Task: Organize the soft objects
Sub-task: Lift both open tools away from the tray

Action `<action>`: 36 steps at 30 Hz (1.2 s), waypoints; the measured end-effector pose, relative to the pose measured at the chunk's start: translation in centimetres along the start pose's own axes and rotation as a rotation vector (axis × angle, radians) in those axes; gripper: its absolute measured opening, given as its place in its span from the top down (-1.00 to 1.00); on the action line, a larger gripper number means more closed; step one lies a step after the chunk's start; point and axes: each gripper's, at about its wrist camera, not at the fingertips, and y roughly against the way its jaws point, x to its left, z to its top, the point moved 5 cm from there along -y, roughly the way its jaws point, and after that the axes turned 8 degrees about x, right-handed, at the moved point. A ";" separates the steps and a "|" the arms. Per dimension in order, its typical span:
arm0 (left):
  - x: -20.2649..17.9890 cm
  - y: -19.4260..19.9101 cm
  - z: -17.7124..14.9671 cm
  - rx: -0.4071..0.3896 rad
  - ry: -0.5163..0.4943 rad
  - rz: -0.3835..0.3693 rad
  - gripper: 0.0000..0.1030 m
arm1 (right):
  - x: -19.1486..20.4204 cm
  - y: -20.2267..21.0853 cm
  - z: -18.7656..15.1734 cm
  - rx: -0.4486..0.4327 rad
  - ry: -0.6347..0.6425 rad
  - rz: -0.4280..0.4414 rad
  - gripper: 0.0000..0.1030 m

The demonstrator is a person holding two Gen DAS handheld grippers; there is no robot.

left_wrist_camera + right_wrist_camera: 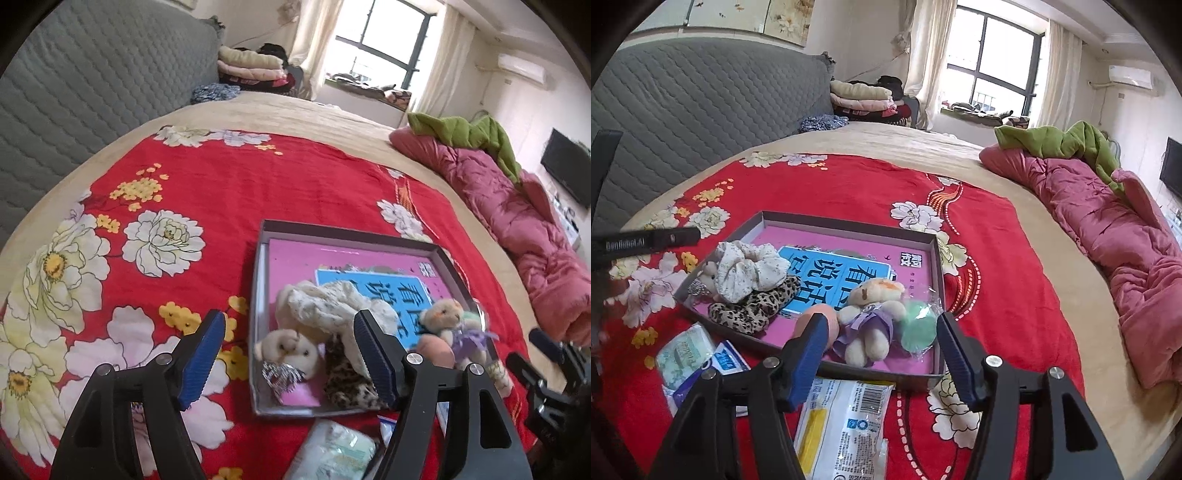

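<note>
A shallow pink-lined box [266, 236] [846, 225] lies on the red floral bedspread. It holds a white scrunchie [332, 306] [746, 273], a leopard scrunchie [347, 387] [753, 310], a small cream bear [291, 350] [707, 275], a bear in a purple dress [447, 317] [868, 317], a peach sponge [436, 350] [831, 314] and a bagged green puff [918, 325]. My left gripper [291, 354] is open and empty above the box's near left corner. My right gripper [881, 354] is open and empty over the box's near edge, by the purple bear.
Tissue packs [332, 450] [685, 356] and a white packet [846, 424] lie on the bedspread in front of the box. A pink quilt [1108, 229] with green cloth runs along the right. A grey quilted headboard [701, 99] stands at left, folded blankets [864, 98] behind.
</note>
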 end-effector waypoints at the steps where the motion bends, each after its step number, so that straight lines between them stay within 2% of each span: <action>1: -0.4 0.2 -0.3 -0.001 -0.011 0.006 -0.43 | -0.1 0.1 0.0 -0.002 -0.004 0.004 -0.21; 10: -3.9 2.4 -3.3 0.009 -0.061 0.001 -0.44 | 0.0 1.2 -0.3 -0.019 -0.016 0.045 -0.25; 20: -6.8 4.9 -4.8 0.012 -0.082 -0.013 -0.52 | -1.0 3.3 0.3 -0.060 -0.041 0.060 -0.27; 26: -6.2 6.3 -5.3 0.011 -0.071 0.000 -0.52 | -1.3 5.0 0.5 -0.091 -0.035 0.054 -0.41; 36: -2.5 9.3 -5.1 -0.014 0.010 0.043 -0.52 | -2.9 8.0 0.8 -0.136 -0.058 0.046 -0.42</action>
